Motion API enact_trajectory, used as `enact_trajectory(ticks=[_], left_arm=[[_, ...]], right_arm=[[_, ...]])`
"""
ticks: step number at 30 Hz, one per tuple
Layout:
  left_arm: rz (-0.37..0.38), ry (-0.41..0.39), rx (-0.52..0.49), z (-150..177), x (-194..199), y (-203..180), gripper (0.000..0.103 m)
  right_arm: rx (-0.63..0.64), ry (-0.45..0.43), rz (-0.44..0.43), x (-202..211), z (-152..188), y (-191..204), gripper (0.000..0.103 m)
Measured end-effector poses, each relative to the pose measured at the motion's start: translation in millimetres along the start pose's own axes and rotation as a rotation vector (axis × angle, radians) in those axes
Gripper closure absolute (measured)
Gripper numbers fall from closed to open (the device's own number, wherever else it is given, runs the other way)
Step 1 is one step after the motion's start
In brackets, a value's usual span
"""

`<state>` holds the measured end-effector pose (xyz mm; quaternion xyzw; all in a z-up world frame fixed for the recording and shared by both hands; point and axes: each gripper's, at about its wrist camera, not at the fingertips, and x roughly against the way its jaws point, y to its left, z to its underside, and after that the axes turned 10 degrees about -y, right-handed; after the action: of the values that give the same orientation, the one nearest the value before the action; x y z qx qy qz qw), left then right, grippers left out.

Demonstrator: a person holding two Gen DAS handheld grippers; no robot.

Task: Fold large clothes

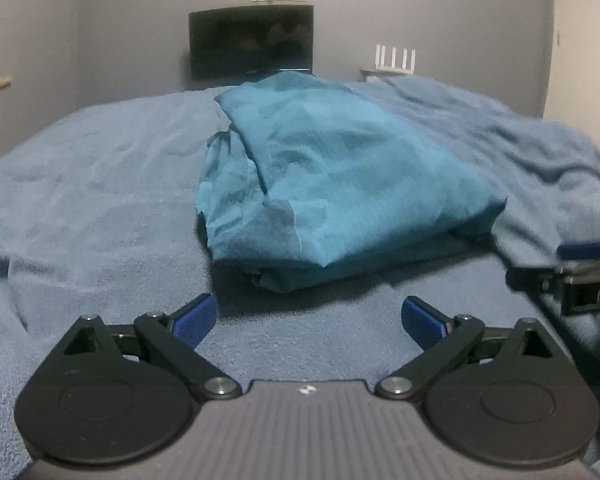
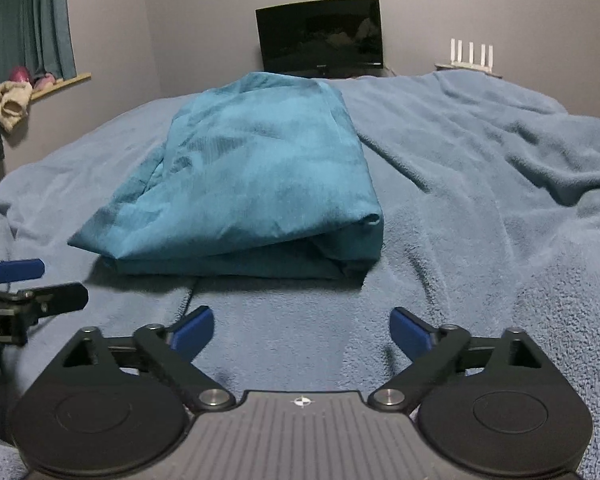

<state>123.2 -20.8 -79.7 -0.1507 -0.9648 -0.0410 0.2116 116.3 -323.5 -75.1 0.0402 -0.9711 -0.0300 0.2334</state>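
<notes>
A teal garment (image 1: 332, 184) lies folded into a thick bundle on a bed covered by a light blue fleece blanket (image 1: 100, 200). My left gripper (image 1: 310, 320) stands open just short of the bundle's near edge, with nothing between its blue pads (image 1: 194, 318). The right wrist view shows the same teal bundle (image 2: 256, 176) ahead and slightly left on the blanket (image 2: 480, 220). My right gripper (image 2: 301, 330) is open too, its blue pads (image 2: 410, 334) apart over bare blanket. Each gripper's tip shows at the edge of the other's view: the right one (image 1: 572, 264), the left one (image 2: 28, 284).
A dark screen (image 2: 322, 38) stands against the grey wall past the bed's far end. A white router with antennas (image 2: 470, 56) sits to its right. Teal curtains (image 2: 24, 20) and a window ledge holding cloth items (image 2: 12, 98) are at the far left. The blanket is rumpled on the right (image 2: 540, 152).
</notes>
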Motion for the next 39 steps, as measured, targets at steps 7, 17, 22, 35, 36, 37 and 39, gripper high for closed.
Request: enact_trajectory(ticks=[7,17,22,35,36,37,39], left_arm=[[-0.047,0.034,-0.021,12.7,-19.0,3.5,0.003],[-0.05,0.039,0.037,12.5,-20.2,16.7,0.003],[-0.051,0.042,0.047,12.7,-21.1,18.0,0.003],[-0.047,0.045,0.034,13.2,-22.2,16.6,0.003],[-0.047,0.046,0.034,13.3,-22.2,16.6,0.003],[-0.046,0.046,0.033,13.3,-22.3,16.6,0.003],[-0.046,0.048,0.032,13.4,-22.4,16.0,0.003]], right_arm=[[0.036,-0.064,0.041,-13.9,9.5,7.6,0.001],[0.088,-0.032,0.023,-24.4,12.9,14.2,0.0],[0.085,-0.031,0.02,-25.4,13.0,13.7,0.0],[0.083,-0.025,0.019,-26.7,13.1,12.8,0.0],[0.083,-0.025,0.019,-26.7,13.1,13.0,0.0],[0.083,-0.023,0.019,-26.8,12.9,12.7,0.0],[0.082,-0.022,0.019,-26.8,13.0,12.6,0.0]])
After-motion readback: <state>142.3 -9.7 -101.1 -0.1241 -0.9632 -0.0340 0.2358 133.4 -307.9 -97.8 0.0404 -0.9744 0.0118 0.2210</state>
